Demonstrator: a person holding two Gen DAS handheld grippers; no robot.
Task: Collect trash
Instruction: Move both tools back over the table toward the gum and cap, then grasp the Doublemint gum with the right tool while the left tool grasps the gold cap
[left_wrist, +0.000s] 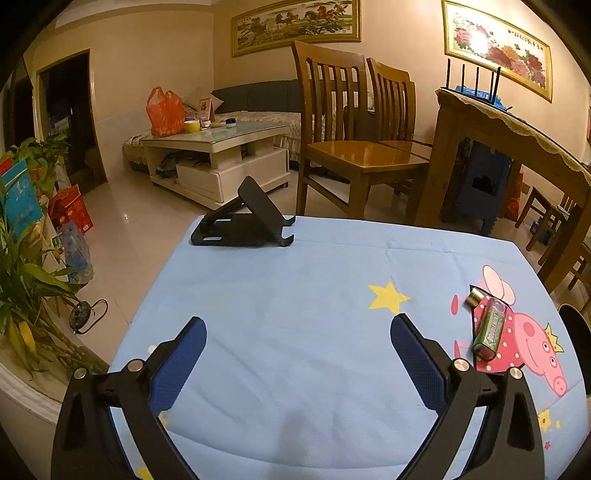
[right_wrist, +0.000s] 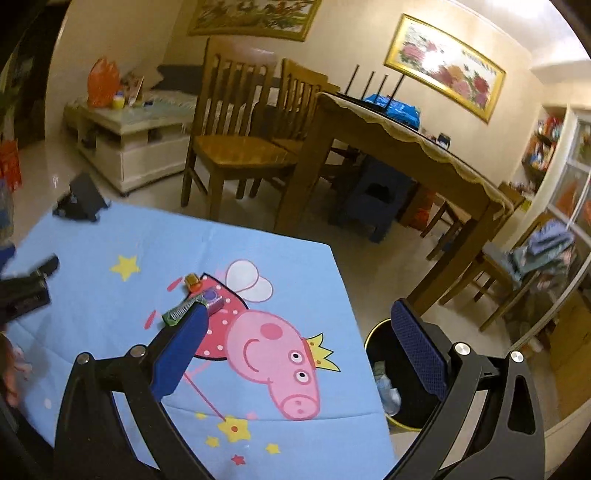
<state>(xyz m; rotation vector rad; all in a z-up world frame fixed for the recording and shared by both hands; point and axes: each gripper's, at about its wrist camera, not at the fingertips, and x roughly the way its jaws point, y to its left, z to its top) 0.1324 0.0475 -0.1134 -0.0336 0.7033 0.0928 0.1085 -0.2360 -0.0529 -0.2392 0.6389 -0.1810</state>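
Task partly done: bin (right_wrist: 373, 334) at lower right holds some waste, green wrapper (left_wrist: 489, 328) remains on blue cloth (left_wrist: 295, 314); left gripper (left_wrist: 298, 343) and right gripper (right_wrist: 299, 332) both gape wide, empty.

We see warm, dim indoor light, glare on the flower painting (left_wrist: 480, 40), fisheye-bent dark corners, and motion blur in the right view.

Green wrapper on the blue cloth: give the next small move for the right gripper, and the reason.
Probably ease the right gripper forward and left so its open fingers straddle the green wrapper. It lies loose on the cloth, just beyond the left finger, and the bin waits beside the table.
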